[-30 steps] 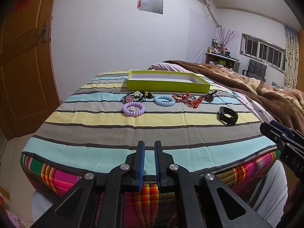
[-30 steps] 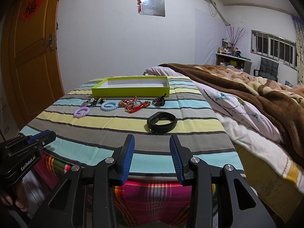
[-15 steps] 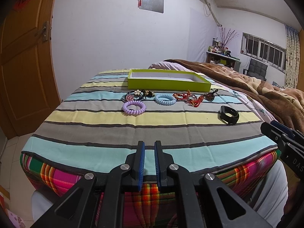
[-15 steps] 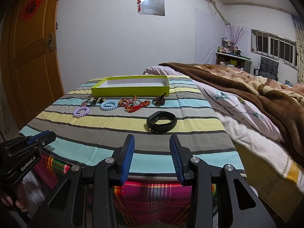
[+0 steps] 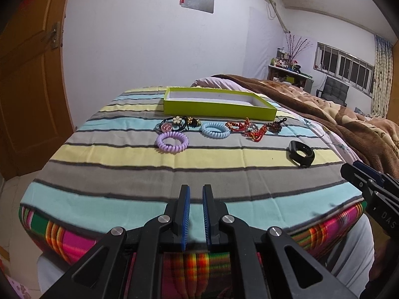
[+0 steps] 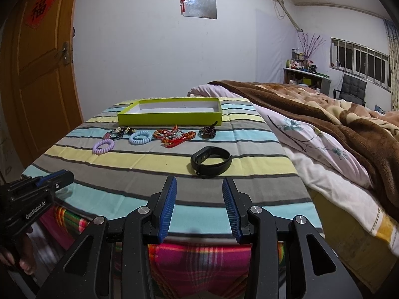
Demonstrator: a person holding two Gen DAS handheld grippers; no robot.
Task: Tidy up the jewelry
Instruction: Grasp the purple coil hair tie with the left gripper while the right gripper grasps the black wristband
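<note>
Jewelry lies on a striped cloth [image 5: 154, 164] on the bed end. A lime-green open tray [image 5: 217, 111] [image 6: 169, 118] sits at the far side. In front of it lie a purple coil band [image 5: 172, 141] [image 6: 103, 146], a blue coil band [image 5: 215, 130] [image 6: 140, 137], dark flower hair ties [image 5: 174, 123], red beaded bracelets [image 5: 245, 128] [image 6: 173, 137], a dark beaded piece [image 6: 208, 131] and a black wristband [image 5: 301, 153] [image 6: 211, 160]. My left gripper [image 5: 196, 195] hangs over the near edge, jaws narrowly apart, empty. My right gripper [image 6: 199, 189] is open, empty, just short of the wristband.
A brown blanket [image 6: 324, 114] and floral sheet [image 6: 311, 144] cover the bed to the right. A wooden door [image 6: 42, 74] stands at the left. A desk, chair and window are at the far right. The bed end drops off below both grippers.
Both grippers have edged slightly forward toward the bed; the left view has tilted a little. The jaws and the jewelry have not changed.
</note>
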